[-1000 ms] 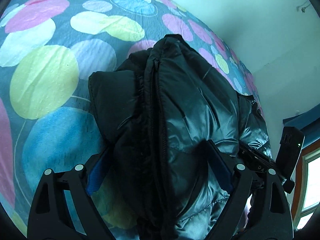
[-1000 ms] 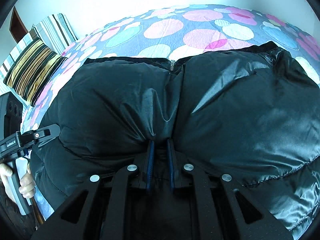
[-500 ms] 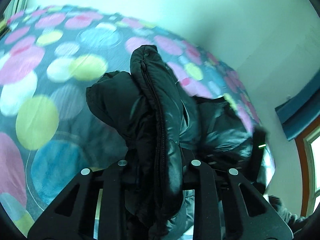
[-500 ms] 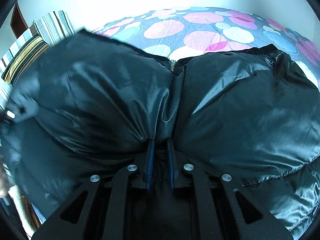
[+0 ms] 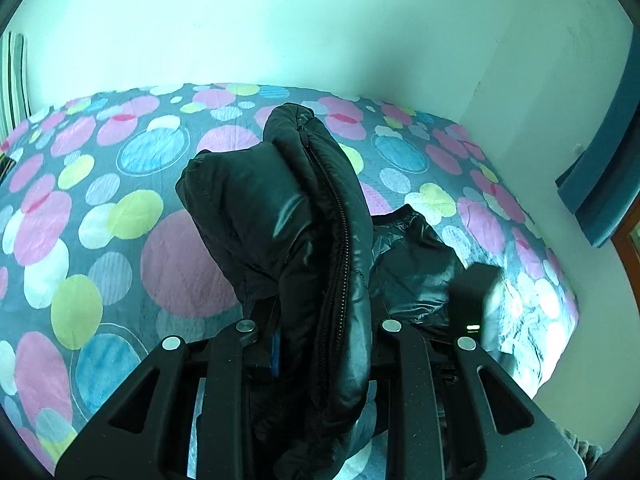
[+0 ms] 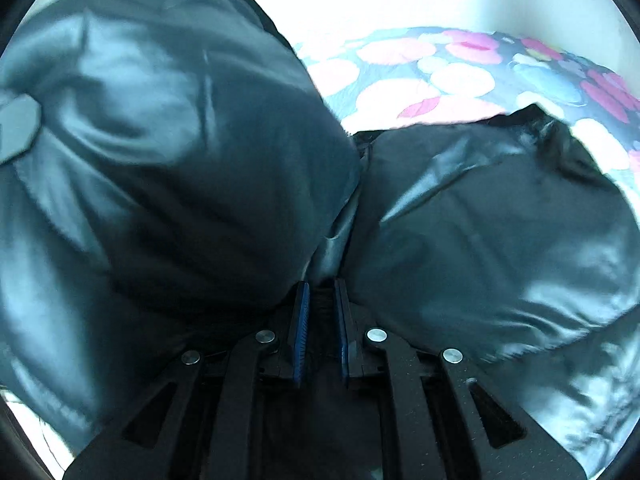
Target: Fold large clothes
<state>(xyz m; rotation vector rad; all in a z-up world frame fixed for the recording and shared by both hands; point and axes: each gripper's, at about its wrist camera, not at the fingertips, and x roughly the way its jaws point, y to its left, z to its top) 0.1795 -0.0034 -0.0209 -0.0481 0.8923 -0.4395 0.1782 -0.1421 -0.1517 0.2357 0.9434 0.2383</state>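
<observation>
Both grippers clamp the black puffer jacket [image 5: 320, 240] above the spotted bed [image 5: 100, 240]: the left gripper [image 5: 324, 344] pinches its zipper edge, the right gripper [image 6: 320, 316] seemingly a thin fold through blur, probably raising 1 half to fold over.

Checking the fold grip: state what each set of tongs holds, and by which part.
Both hold the black puffer jacket. The left tongs pinch its zipper edge; the right tongs pinch a fold between two puffy panels.
</observation>
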